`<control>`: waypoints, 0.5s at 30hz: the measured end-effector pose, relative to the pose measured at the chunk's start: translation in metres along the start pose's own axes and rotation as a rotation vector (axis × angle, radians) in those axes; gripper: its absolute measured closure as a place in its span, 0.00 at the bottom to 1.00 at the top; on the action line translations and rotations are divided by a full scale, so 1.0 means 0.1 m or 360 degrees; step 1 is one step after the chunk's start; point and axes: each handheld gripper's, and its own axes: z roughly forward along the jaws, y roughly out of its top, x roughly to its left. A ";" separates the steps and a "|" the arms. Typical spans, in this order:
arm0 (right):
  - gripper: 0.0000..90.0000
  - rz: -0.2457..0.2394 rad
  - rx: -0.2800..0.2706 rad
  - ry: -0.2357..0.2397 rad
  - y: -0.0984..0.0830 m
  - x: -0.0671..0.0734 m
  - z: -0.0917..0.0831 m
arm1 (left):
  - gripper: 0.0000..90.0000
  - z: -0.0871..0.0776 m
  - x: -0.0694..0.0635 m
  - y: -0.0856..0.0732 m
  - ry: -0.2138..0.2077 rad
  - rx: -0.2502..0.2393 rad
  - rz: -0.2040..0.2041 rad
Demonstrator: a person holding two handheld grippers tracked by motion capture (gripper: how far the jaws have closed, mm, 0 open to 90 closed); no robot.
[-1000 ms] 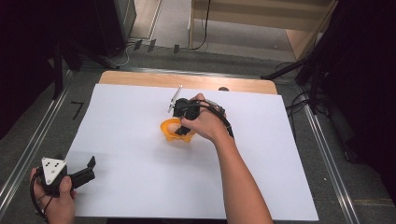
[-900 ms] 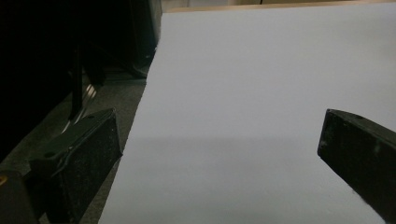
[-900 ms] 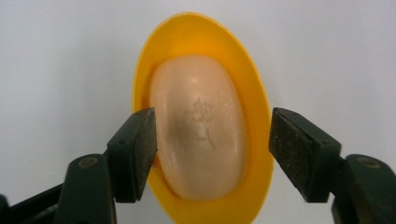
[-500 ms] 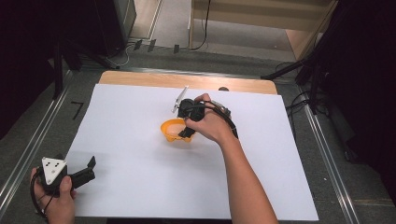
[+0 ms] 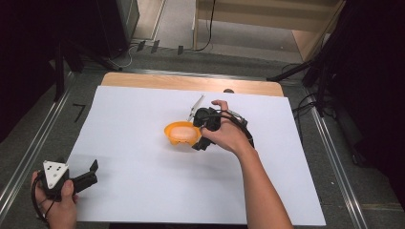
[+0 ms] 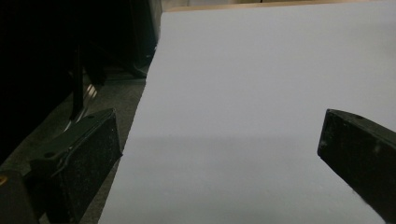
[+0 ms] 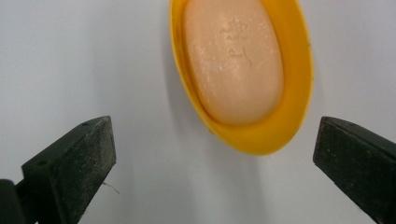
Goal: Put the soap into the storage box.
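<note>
The right gripper (image 7: 212,154) is hanging with its jaws spread wide, having just been opening, and nothing is sitting between them; the soap (image 7: 232,60) is lying in the yellow dish (image 7: 299,74) just ahead of its tips. The risk, as I judge it, is a jaw clipping the dish's rim and sliding the light, smooth plastic oval across the slick white sheet (image 5: 133,119) on the worktop. The soap is looking waxy, rounded and faintly embossed. The left gripper (image 5: 79,179) is resting spread over bare sheet, well apart
</note>
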 end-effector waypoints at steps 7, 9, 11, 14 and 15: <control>0.00 0.0039 -0.0017 -0.0023 -0.18 0.05 -0.03 | 0.00 0.00 0.00 0.00 0.0001 0.0002 0.0006; 0.00 0.0033 -0.0028 -0.0030 -0.23 0.05 -0.04 | 0.00 0.00 0.00 0.00 0.0002 0.0003 0.0006; 0.00 0.0038 -0.0030 -0.0029 -0.28 0.07 -0.05 | 0.00 0.00 0.00 0.00 0.0003 0.0004 0.0007; 0.00 0.0052 -0.0056 -0.0037 -0.35 0.09 -0.06 | 0.00 0.00 -0.01 0.00 0.0004 0.0004 0.0008; 0.00 0.0062 -0.0054 -0.0037 -0.37 0.10 -0.07 | 0.00 0.00 -0.01 0.00 0.0004 0.0004 0.0010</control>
